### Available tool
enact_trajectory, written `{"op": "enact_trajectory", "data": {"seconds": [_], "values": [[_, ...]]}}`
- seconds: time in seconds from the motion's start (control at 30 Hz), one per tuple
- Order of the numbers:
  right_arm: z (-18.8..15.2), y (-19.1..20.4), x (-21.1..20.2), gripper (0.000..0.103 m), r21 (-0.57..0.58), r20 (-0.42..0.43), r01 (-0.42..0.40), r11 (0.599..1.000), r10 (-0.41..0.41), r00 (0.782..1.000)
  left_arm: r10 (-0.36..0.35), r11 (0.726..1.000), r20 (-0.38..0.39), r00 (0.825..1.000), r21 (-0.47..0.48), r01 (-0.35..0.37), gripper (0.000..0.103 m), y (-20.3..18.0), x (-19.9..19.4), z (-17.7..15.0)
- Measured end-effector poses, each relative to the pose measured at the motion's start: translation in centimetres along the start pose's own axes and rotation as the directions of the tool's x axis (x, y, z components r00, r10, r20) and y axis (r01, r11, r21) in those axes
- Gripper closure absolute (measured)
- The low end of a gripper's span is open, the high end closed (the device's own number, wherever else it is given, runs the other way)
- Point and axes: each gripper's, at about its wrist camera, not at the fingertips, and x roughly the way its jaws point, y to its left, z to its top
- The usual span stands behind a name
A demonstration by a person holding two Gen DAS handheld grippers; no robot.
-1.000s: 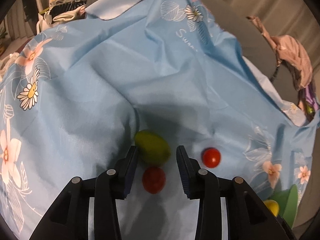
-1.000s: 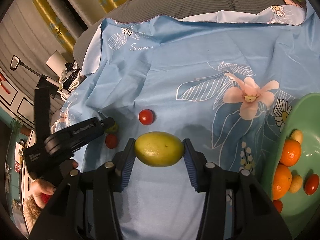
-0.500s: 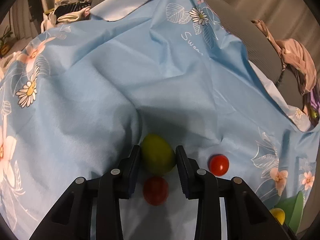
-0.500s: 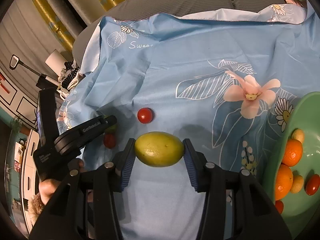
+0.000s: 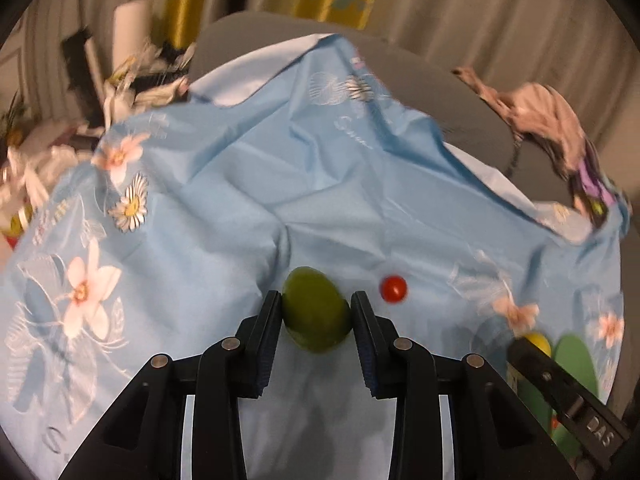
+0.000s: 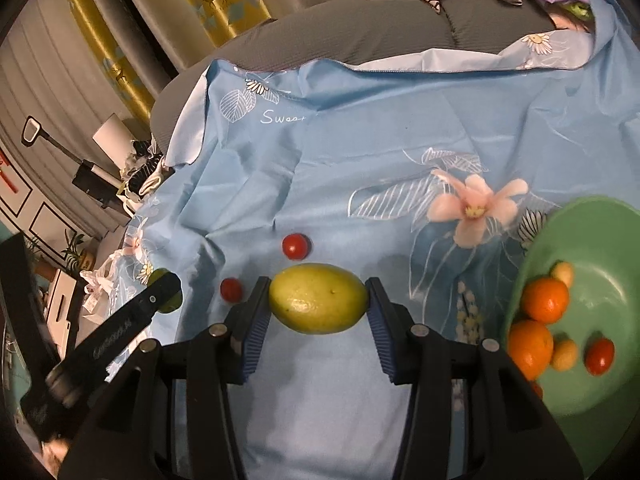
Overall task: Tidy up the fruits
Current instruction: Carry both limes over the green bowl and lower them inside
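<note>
- Draped over a grey cushioned seat point(image 6: 360, 36), a light-blue flowered cloth point(image 6: 360, 168) served as the work surface; yellow-patterned curtains point(image 6: 160, 12) hung behind at about 11 o'clock in the right wrist view.
- The left gripper point(image 5: 316, 312) was clamped on a green oval fruit point(image 5: 316, 308), one pad touching each side, and the fruit sat at the centre of the left wrist view.
- One cherry tomato point(image 5: 393, 289) lay on the cloth at about 2 o'clock from that fruit, apart from it.
- The right gripper point(image 6: 318, 306) was clenched on a yellow-green lemon point(image 6: 318, 304), held lengthwise between the blue pads.
- In the right wrist view, two cherry tomatoes lay on the cloth: one point(image 6: 295, 245) near the lemon at 11 o'clock, the other point(image 6: 231, 289) just beside the left-hand pad at 9 o'clock.
- A green bowl point(image 6: 600, 248) stood on the cloth at 3 o'clock from the lemon, holding two oranges point(image 6: 544, 300), small yellow fruits point(image 6: 564, 354) and a tomato point(image 6: 599, 356).
- The left gripper's body point(image 6: 120, 328) showed at 9 o'clock in the right wrist view, with green fruit at its tip.
</note>
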Motion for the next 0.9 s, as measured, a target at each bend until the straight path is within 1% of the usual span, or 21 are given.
{"op": "enact_trajectory", "data": {"seconds": [0.07,0.1,0.2,0.3,0.43,0.63,0.9], "values": [[-1.0,0.0,-0.7,0.056,-0.003,0.005,-0.011,1.000,0.011,1.000,-0.011,0.999,0.041,0.999,0.037,0.009,0.068,-1.0,-1.6,-0.3],[-1.7,-0.2,-1.1,0.056,0.002,0.019,-0.014,1.000,0.014,1.000,-0.020,0.999,0.051,0.999,0.039,0.018,0.068,-1.1,-2.1,-0.5],[-3.0,-1.1,-1.4,0.055,0.025,0.055,0.003,1.000,-0.005,0.998,-0.045,0.996,0.050,0.998,0.078,0.041,0.068,-2.1,-2.9,-1.7],[-2.9,-1.8,-1.0,0.055,0.045,0.037,0.008,0.999,-0.010,0.999,-0.054,0.989,0.049,0.997,0.141,0.046,0.068,-3.5,-3.1,-2.5],[-2.8,-1.9,-2.0,0.055,0.049,0.079,-0.009,0.999,0.006,0.997,-0.081,0.983,0.064,0.995,0.172,0.069,0.068,-4.6,-3.8,-3.0],[-3.2,-2.2,-2.9,0.055,0.054,0.092,-0.008,0.999,0.003,0.996,-0.088,0.978,0.069,0.994,0.196,0.072,0.068,-5.4,-4.4,-3.5],[-3.2,-2.6,-5.3,0.055,0.055,0.151,-0.028,0.998,0.020,0.988,-0.142,0.969,0.077,0.987,0.215,0.122,0.068,-6.6,-5.8,-4.0]]}}
